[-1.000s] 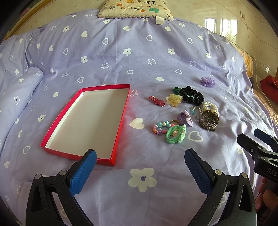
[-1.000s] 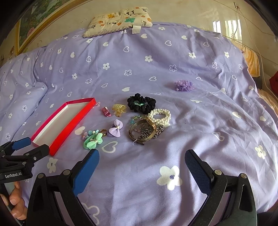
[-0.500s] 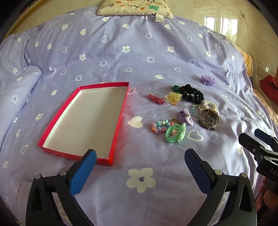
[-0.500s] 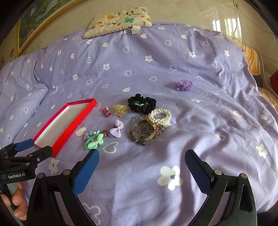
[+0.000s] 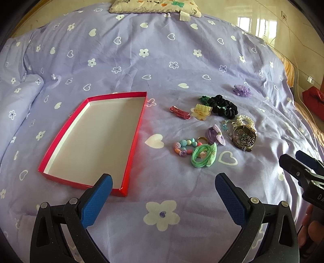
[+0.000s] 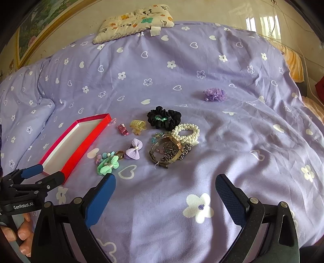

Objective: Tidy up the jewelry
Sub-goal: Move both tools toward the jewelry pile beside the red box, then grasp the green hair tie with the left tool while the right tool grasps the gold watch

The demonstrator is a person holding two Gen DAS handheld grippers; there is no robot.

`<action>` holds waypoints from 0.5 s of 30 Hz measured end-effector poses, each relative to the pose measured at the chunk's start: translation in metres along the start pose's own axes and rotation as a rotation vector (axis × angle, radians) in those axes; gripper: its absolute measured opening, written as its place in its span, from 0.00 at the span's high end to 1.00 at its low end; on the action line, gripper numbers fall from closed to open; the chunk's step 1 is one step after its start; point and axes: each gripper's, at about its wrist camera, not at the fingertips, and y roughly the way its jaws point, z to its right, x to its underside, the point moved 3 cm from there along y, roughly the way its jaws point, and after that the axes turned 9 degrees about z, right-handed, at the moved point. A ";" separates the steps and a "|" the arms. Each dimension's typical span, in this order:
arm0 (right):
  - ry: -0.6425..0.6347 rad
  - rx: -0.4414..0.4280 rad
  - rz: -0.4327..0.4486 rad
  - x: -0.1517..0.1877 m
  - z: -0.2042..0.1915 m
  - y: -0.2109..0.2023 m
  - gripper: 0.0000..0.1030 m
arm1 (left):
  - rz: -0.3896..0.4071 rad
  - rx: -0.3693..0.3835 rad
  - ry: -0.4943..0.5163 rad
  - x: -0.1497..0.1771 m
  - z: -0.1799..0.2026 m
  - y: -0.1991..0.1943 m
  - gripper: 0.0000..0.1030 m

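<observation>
A shallow red tray (image 5: 133, 141) (image 6: 87, 141) with a white, bare inside lies on the purple bedspread. To its right sits a cluster of jewelry: a green bow tie (image 5: 203, 154) (image 6: 108, 163), a beaded bracelet (image 5: 183, 146), a purple bow (image 5: 216, 135) (image 6: 134, 151), a pink clip (image 5: 179, 112) (image 6: 123, 129), a yellow claw clip (image 5: 201, 111) (image 6: 138, 125), a black scrunchie (image 5: 222, 106) (image 6: 164, 119), a pearl bracelet (image 6: 187, 131) and a gold watch (image 5: 244, 137) (image 6: 166, 153). My left gripper (image 5: 163, 188) hovers open near the tray's front corner. My right gripper (image 6: 165, 187) hovers open in front of the cluster.
A purple ruffled hair piece (image 5: 241, 91) (image 6: 214, 94) lies apart, further back. A patterned pillow (image 5: 154, 5) (image 6: 133, 22) rests at the bed's far end. A folded quilt roll (image 5: 18, 101) bulges at the left. A hand (image 6: 22, 230) grips the left tool.
Both views have crept slightly forward and lower over the bed; the tray and jewelry sit a little lower in frame. Both grippers stay open and nothing on the bed has moved.
</observation>
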 end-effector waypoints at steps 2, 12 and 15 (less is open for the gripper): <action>0.010 -0.006 -0.004 -0.002 0.002 0.002 0.03 | -0.009 0.007 0.000 -0.001 0.000 0.004 0.01; 0.042 0.005 -0.039 -0.016 0.015 0.025 0.08 | -0.033 0.038 0.062 -0.016 0.011 0.034 0.02; 0.063 0.010 -0.070 -0.018 0.022 0.037 0.17 | -0.061 0.070 0.060 -0.017 0.016 0.042 0.06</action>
